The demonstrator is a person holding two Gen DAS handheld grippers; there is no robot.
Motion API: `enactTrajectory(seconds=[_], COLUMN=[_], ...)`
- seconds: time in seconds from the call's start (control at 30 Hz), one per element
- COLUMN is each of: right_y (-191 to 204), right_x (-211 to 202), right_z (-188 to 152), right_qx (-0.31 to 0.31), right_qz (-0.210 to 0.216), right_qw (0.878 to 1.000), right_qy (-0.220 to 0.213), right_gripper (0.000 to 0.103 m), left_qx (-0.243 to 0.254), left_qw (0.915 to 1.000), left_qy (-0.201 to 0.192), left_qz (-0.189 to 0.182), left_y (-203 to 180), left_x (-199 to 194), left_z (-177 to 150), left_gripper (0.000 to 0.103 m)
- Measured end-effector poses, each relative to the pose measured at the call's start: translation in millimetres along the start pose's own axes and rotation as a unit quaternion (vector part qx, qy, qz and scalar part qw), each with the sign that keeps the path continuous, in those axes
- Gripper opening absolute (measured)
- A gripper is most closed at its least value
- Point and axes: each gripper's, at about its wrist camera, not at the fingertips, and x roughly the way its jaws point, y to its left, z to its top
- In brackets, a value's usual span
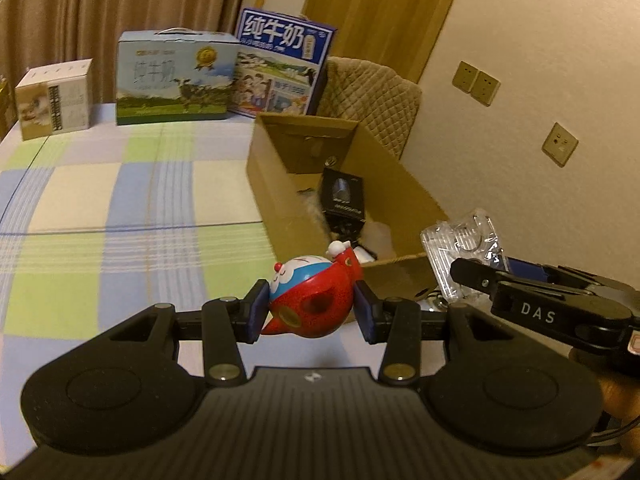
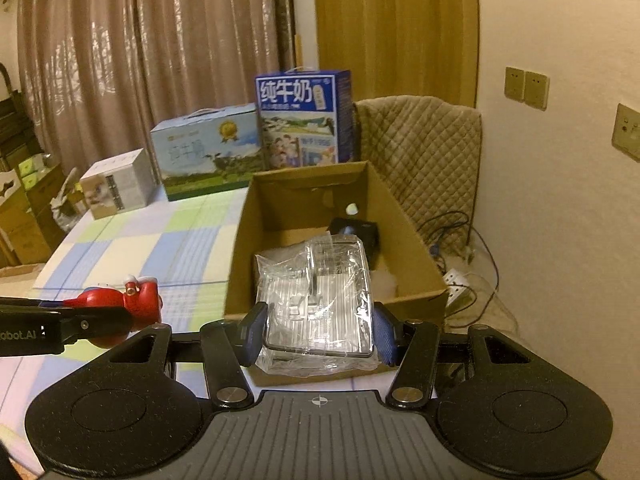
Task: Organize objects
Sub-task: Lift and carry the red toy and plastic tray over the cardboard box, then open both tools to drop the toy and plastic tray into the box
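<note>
Both claws are loaded: the left claw [image 1: 311, 312] is clamped on the red Doraemon toy [image 1: 310, 300], the right claw [image 2: 318, 330] pinches a clear wrapped case [image 2: 318, 300]. Carry each on toward twelve o'clock, past the near rim of the cardboard box [image 2: 412, 256], lower well inside beside the black packet [image 1: 343, 196], then release one at a time

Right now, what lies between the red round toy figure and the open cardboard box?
Only bare checked tablecloth separates red toy figure from cardboard box, per left wrist view.
</note>
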Motion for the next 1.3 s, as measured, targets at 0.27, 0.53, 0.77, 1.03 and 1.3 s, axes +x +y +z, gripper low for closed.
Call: enactTrajectory(seconds=[0.27,0.53,0.77,1.03,1.3], right_y=[-23.5,-38.2,-52.5,-67.6,-74.8], right_x=[10.8,30.5,60.1,85.2,96.2], right_z=[17.2,33.1,45.3,51.9,46.4], right_qx=[0.001,-0.005,-0.006,0.003,0.015], right_qz=[-0.009,-0.01,-0.012,-0.012,-0.006], right_qw=[1.0,1.0,1.0,1.0,0.999], right_qy=[-0.005,0.0,0.01,0.019,0.028], right_gripper=[0.051,0.051,0.051,0.051,0.051], left_qx=[0.013,0.014,0.011,0.013,0.026], left_qw=[0.9998,0.9998,0.9997,0.9996,0.9996], left_qy=[-0.002,0.003,0.01,0.019,0.01], left_qz=[-0.012,-0.017,-0.017,-0.016,0.007], left_y=[-24.8,-34.8,-38.2,-42.5,-40.4], left_x=[22.1,47.4,73.7,108.2,127.4], left_z=[22.9,39.7,50.4,64.6,71.3], left_gripper=[0.039,0.039,0.039,0.039,0.047])
